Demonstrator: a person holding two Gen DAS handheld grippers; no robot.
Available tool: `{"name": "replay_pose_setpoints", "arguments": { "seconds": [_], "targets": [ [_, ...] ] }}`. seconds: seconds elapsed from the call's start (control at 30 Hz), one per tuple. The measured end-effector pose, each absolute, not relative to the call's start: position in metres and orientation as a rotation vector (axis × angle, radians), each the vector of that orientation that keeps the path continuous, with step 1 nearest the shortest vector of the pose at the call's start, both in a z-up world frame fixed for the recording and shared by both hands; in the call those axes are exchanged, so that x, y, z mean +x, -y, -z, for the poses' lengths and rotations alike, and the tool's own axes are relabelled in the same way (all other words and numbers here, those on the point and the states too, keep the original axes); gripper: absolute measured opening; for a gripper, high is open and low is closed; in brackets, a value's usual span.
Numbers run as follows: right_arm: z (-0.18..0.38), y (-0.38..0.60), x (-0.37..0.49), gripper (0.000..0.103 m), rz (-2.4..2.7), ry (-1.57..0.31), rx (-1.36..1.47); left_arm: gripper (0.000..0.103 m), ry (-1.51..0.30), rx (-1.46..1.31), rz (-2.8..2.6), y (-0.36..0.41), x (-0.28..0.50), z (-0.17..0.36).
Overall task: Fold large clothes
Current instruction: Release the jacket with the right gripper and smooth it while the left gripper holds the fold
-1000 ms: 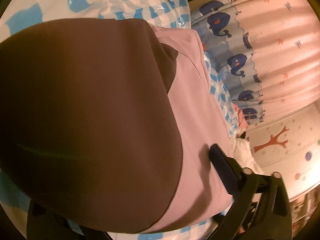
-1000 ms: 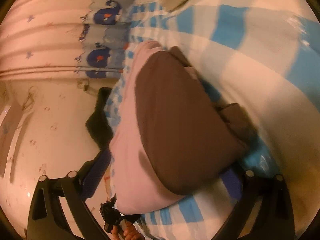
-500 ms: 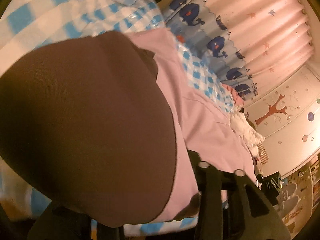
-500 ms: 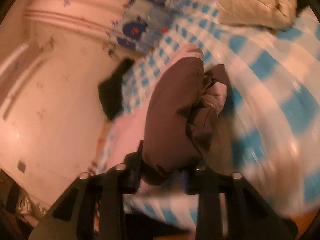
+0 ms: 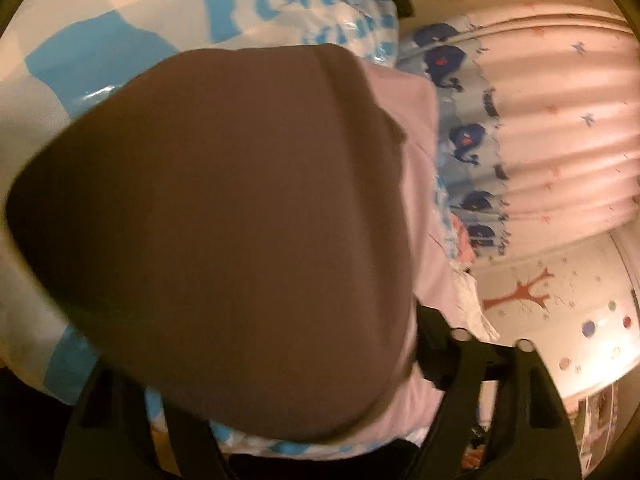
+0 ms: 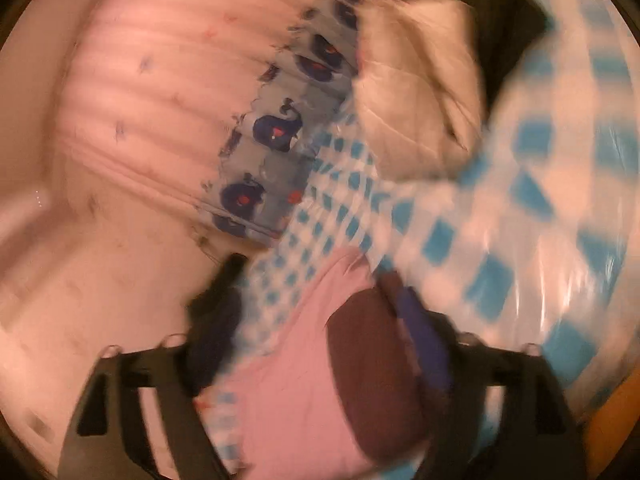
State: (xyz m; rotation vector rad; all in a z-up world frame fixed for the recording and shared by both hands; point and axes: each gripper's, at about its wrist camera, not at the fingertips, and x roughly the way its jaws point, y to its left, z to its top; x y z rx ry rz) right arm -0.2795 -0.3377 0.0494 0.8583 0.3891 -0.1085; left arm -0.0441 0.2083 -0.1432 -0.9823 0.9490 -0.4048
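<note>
left gripper (image 5: 280, 380) opening over garment (image 5: 224, 220); right gripper (image 6: 320, 320) opening, seemingly above it

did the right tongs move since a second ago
Yes: the right tongs have pulled up and away; the brown garment now sits lower and smaller against the checked sheet.

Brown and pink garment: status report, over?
Both hand-held grippers opening, nothing pinched. Brown and pink garment folded on checkered sheet. No obstruction.

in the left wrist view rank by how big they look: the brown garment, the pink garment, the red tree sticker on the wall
1. brown garment, though nearness to the camera inflates it
2. pink garment, largely hidden under the brown one
3. red tree sticker, far off on the wall
</note>
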Motion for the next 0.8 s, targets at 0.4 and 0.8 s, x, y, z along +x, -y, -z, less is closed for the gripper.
{"name": "replay_pose_setpoints", "arguments": {
  "seconds": [0.4,0.8],
  "targets": [
    [0.047,0.095,0.053,0.083,-0.007,-0.994,-0.182,0.053,-0.839,-0.781,0.327,-0.191,-0.045,0.124],
    [0.038,0.099,0.021,0.092,-0.092,-0.984,-0.158,0.048,-0.800,-0.706,0.360,-0.205,-0.072,0.114]
  ]
}}
